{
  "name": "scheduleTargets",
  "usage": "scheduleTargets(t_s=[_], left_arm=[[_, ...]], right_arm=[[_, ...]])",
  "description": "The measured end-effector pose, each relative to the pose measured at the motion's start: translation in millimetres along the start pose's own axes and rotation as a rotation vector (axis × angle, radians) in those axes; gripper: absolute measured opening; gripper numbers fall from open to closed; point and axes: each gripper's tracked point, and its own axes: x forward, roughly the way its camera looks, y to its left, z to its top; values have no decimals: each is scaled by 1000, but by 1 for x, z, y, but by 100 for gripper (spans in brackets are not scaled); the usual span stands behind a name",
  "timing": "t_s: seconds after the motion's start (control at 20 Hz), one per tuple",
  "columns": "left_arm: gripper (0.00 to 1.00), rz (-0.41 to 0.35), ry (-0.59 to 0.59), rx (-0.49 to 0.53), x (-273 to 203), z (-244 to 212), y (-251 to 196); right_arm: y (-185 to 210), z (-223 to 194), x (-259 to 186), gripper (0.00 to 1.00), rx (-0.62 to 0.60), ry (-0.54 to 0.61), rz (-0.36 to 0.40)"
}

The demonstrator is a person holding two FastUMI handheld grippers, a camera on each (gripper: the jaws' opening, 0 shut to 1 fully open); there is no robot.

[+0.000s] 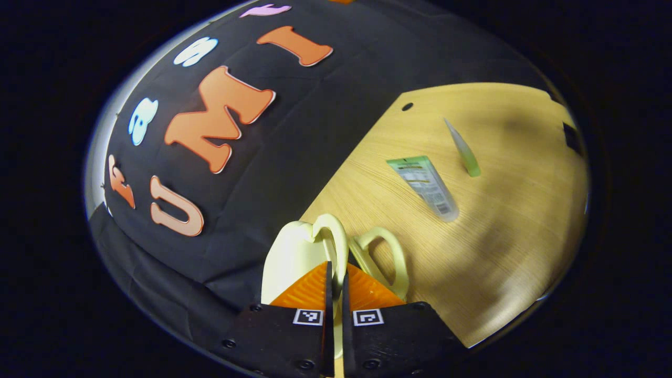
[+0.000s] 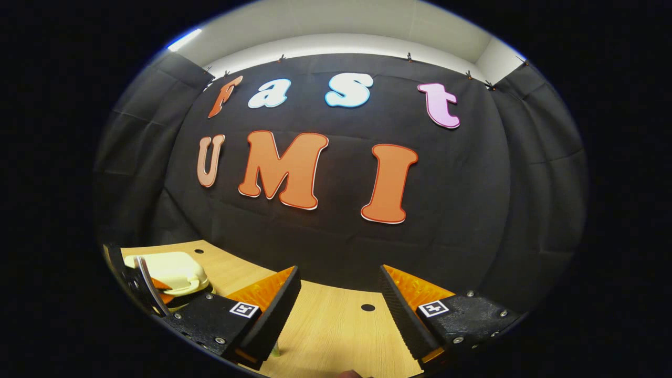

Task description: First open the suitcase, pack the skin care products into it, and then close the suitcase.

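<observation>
Left gripper fingers pinch suitcase handle — right gripper fingers spread, holding nothing.

Left gripper nearly closed; right gripper spread wide.

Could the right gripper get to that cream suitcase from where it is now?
Probably yes. The right gripper is open above bare table, and the suitcase sits off to its left with only tabletop between; the left gripper already grips its handle.
</observation>
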Motion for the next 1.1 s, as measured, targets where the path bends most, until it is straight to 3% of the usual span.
scheduleTargets(t_s=[0.25,0.6,0.85,1.1], left_arm=[[6,27,-53,-176,-12,14,76],[6,14,-118,-532,-2,6,182],[6,66,-149,-663,-2,-31,253],[6,149,-139,-730,9,-92,319]], right_arm=[[20,2,-7,94,-48,22,35],[67,19,-7,95,-70,42,29],[112,37,0,95,-80,44,28],[152,45,7,95,-18,56,18]])
